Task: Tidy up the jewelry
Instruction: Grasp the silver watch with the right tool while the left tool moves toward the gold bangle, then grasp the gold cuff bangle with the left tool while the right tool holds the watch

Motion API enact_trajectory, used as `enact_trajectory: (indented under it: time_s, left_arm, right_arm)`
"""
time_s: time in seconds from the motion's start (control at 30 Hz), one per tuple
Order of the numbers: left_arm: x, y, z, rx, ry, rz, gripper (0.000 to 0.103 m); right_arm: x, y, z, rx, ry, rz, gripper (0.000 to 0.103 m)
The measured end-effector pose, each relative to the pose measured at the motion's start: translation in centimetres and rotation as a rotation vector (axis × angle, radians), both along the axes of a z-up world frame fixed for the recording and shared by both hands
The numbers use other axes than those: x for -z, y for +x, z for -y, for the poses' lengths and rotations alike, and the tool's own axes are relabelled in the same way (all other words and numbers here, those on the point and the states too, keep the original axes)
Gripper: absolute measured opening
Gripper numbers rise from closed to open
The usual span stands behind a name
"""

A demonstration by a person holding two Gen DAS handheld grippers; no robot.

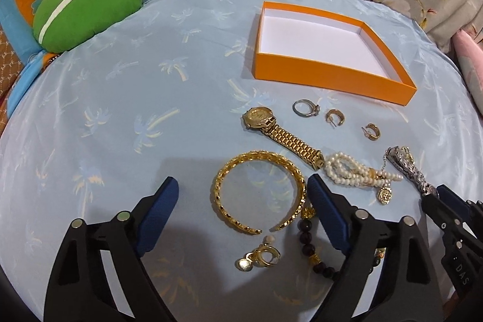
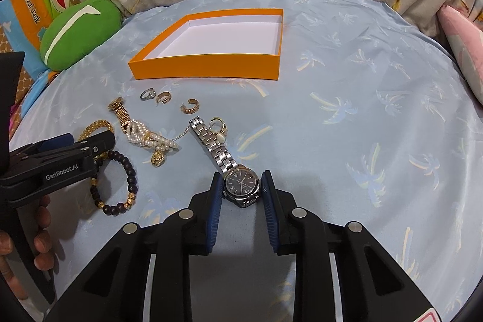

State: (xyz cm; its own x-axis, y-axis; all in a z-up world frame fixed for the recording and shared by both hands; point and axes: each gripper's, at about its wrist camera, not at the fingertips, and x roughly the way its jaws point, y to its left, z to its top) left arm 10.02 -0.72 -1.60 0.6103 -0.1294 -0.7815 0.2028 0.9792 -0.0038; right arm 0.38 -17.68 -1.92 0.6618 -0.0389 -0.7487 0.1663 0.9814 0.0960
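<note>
The shallow orange cardboard box (image 2: 211,67) is seen empty on the blue palm-print cloth (image 2: 362,110). Nearer than it, the silver dark-dialled wristwatch (image 2: 241,186) is clamped by the right gripper (image 2: 240,186). Left of that, the open gold chain bangle (image 1: 256,192) is straddled, unpressed, by the left gripper's (image 1: 241,195) spread jaws.

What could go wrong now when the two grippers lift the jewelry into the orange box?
The right gripper clamps only the silver watch's case; its long band may swing and drag the ring beside it. The open left gripper straddles the gold bangle, which partly overlaps the dark bead bracelet; both may snag.
</note>
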Motion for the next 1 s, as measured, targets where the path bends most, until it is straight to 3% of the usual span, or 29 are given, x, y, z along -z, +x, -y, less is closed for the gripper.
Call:
enact_trajectory:
  time_s: [0.2, 0.63, 1.0]
  left_arm:
    - [-0.3, -0.4, 0.2, 0.026, -0.007, 0.016, 0.057]
    - [-1.7, -1.9, -0.6, 0.043, -0.053, 0.025, 0.057]
    - [-6.1, -1.9, -0.6, 0.089, -0.055, 0.107, 0.057]
  right_arm:
    - [0.0, 0.0, 0.0, 0.002, 0.002, 0.003, 0.025]
    - [-1.4, -1.4, -0.1, 0.019, 0.043, 0.055, 0.024]
    - [-7.0, -0.7, 1.1, 0.024, 0.004, 0.143, 0.024]
